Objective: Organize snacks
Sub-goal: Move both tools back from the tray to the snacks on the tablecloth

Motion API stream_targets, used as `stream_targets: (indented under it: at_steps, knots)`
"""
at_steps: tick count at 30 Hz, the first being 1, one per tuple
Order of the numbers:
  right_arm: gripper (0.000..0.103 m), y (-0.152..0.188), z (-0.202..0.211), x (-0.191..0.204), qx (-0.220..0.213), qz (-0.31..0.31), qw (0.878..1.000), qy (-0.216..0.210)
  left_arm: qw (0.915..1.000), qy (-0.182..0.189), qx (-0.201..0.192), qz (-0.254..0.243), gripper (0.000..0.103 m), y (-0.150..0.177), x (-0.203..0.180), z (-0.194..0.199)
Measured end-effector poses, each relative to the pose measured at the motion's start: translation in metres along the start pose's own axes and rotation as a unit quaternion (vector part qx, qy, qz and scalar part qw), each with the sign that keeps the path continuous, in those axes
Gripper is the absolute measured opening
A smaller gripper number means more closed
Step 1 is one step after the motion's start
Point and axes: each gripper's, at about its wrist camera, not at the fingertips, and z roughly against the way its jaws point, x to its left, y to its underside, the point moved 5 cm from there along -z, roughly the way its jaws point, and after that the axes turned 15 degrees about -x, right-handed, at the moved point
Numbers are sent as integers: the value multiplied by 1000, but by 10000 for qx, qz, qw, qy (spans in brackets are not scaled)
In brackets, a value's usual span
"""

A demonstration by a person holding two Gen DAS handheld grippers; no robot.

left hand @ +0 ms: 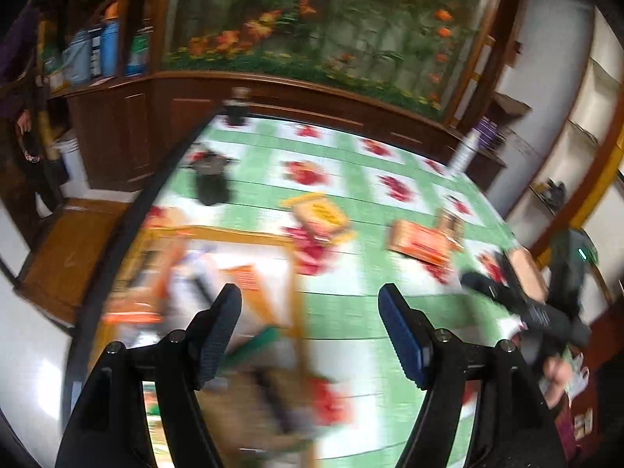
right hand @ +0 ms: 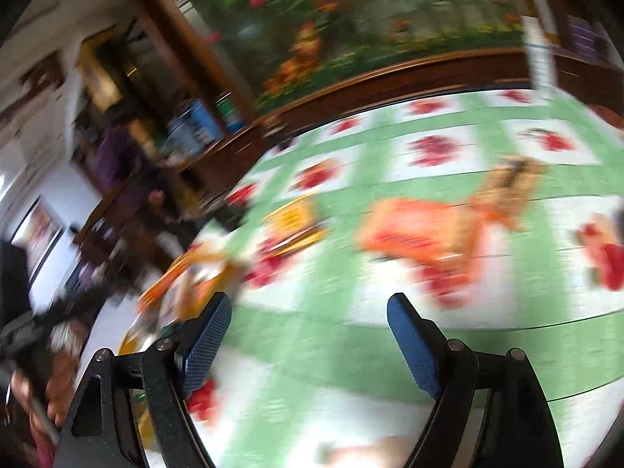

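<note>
Flat on the green-and-white flowered tablecloth (left hand: 351, 179): an orange snack box (left hand: 423, 243), long axis running toward the lower right in the left view, and a smaller yellow-faced box (left hand: 321, 214) a little apart on its left, also slanted that way. Print on both too blurred to read; beside the left claw, a wooden-rimmed tray (left hand: 241, 234) holding more orange packets. Left gripper (left hand: 310, 300) spread with nothing between its pads; right gripper (right hand: 310, 310) likewise spread and empty.
</note>
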Motion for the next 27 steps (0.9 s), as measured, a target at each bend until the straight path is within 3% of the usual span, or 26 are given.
stream_targets:
  at_steps: [4,7,10,13,16,19,23,27]
  knots:
    - [86,-22,14,-57,-211,-405,9976,529,9991,320,268,-100,73,14,-67,-30]
    - [86,-29,21,-89,-318,-972,9923,703,9979,333,495,244,73,24,-96,-75]
    - [86,-32,23,-106,-348,-1136,9891,870,9959,-5,674,595,73,37,-105,-125]
    - [86,-27,15,-113,-214,-1151,9885,957,9952,-291,717,600,73,51,-99,-162]
    - [86,-25,6,-108,-141,-1150,9902,785,9958,-698,551,213,73,60,-86,-170]
    - [86,-28,-12,-94,-39,-849,9942,656,9963,-795,321,-1,73,56,-80,-162]
    - [86,-50,-49,-75,-16,-168,9963,838,9962,-870,76,68,73,45,-70,-149]
    - [86,-58,-92,-73,254,-128,9973,671,9946,-1023,-5,170,73,38,-57,-145]
